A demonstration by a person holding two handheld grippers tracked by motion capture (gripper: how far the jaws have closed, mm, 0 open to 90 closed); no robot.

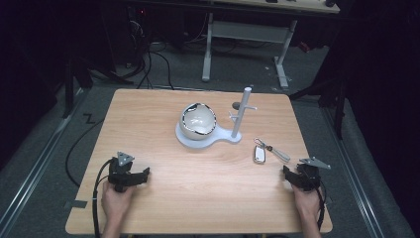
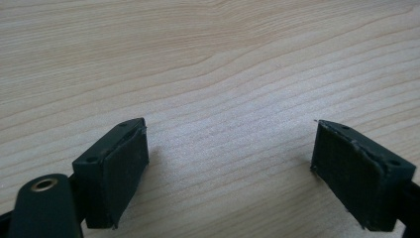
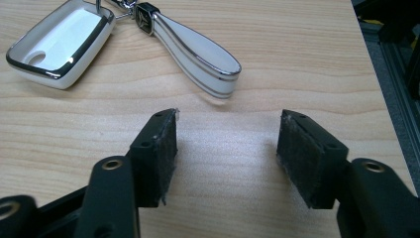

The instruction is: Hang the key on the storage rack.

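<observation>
A: Where does the key fob [image 1: 259, 154] lie?

B: On the wooden table [image 1: 148, 119], toward four o'clock from the table's middle. It is a white case with a chrome rim, flat on the wood. In the right gripper view the key fob [image 3: 59, 43] sits at about eleven o'clock, and its white strap [image 3: 195, 57] with silver stripes runs from a small metal clasp down toward the middle.

A: And the bowl?

B: The white bowl [image 1: 198, 121] with a dark patterned rim stands on the round part of a white stand [image 1: 208, 140], just past the table's centre toward twelve o'clock. It tips a little toward the viewer. I cannot tell whether anything is in it; the inside looks plain white.

A: What else is on that stand?

B: A white post [image 1: 242, 113] with short pegs rises from the stand's tail, at three o'clock from the bowl. A small dark object [image 1: 236, 105] lies by the post; it is too small to name.

A: The tongs?

B: The right gripper [image 3: 225, 148] rests at the five o'clock corner, jaws spread wide over bare wood, just short of the strap and touching nothing. The left gripper [image 2: 230, 163] sits at seven o'clock, jaws likewise spread with only wood grain between them. A hand [image 1: 117, 199] holds it from below; another hand [image 1: 305, 199] holds the right one.
</observation>
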